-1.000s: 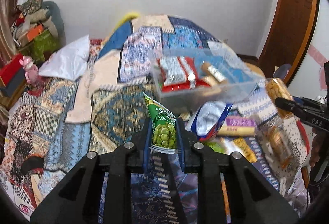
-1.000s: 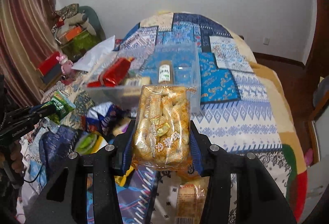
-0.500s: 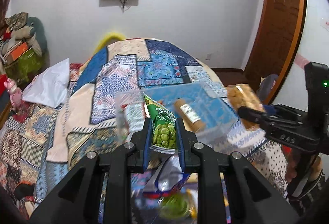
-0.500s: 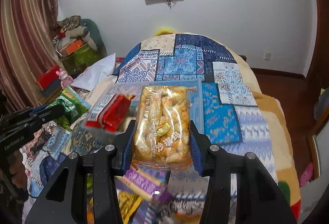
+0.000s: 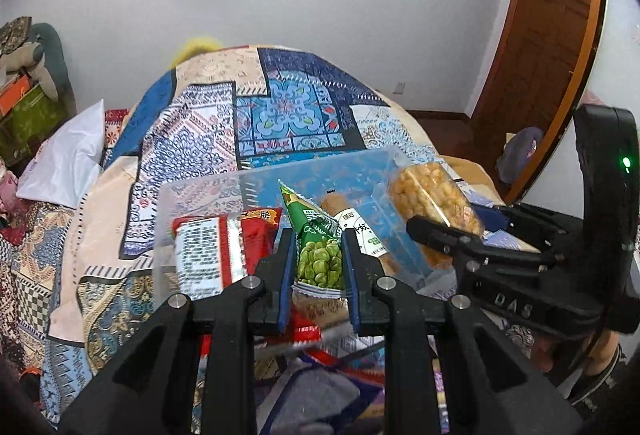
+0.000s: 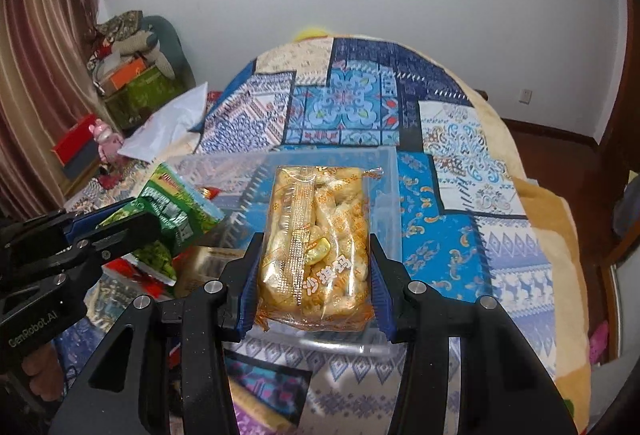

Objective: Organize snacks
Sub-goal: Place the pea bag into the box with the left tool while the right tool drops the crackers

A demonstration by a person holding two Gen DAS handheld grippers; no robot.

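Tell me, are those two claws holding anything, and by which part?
Left gripper: green pea packet, gripped near its lower end. Right gripper: golden snack pack, by its long sides.

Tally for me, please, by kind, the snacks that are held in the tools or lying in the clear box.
Green pea packet, held: 1
Golden puffed-snack pack, held: 1
Red packet, in the clear box: 1 clearly seen
Brown labelled roll, in the clear box: 1
Total: 4
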